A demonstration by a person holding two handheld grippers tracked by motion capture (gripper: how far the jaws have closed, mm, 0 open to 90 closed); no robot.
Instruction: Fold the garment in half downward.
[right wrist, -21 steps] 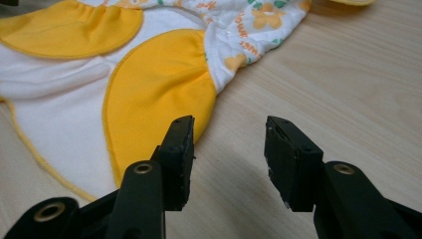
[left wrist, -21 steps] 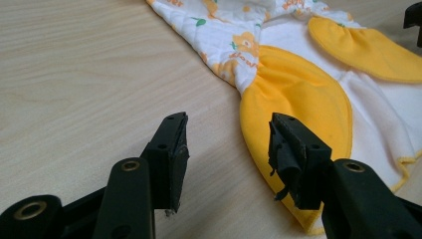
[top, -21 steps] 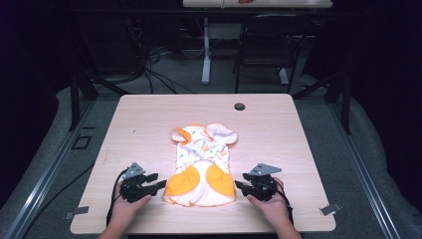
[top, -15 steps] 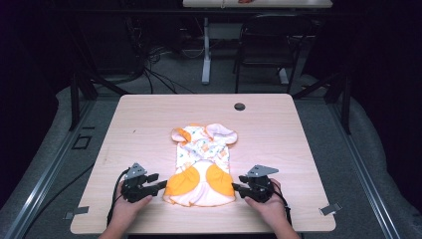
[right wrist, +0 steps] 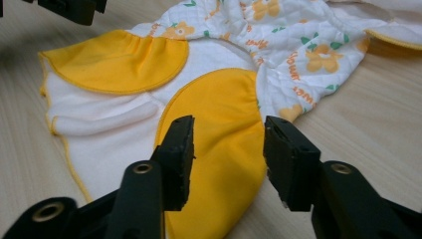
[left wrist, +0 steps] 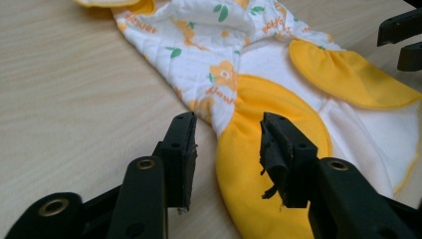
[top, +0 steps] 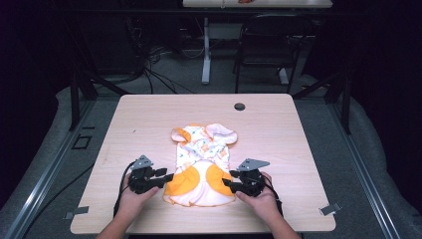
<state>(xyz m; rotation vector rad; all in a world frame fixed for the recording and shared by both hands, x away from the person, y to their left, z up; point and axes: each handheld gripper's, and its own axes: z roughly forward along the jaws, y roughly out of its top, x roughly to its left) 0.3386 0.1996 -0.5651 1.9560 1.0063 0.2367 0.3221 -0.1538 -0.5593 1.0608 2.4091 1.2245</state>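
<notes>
Jaws are held open and empty on the left gripper [top: 166, 175] and right gripper [top: 228, 181], so the near yellow corners of the baby suit [top: 201, 167] should be pinched evenly.

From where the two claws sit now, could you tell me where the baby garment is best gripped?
Grip the baby garment at its two yellow bottom flaps, each claw coming in level from its own side. Their thin hemmed edges lie flat at the outer corners, already between the open left claw and right claw.

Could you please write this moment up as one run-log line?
left gripper: open, at garment's near-left orange edge | right gripper: open, at its near-right orange edge | garment: flat on table, not gripped
</notes>
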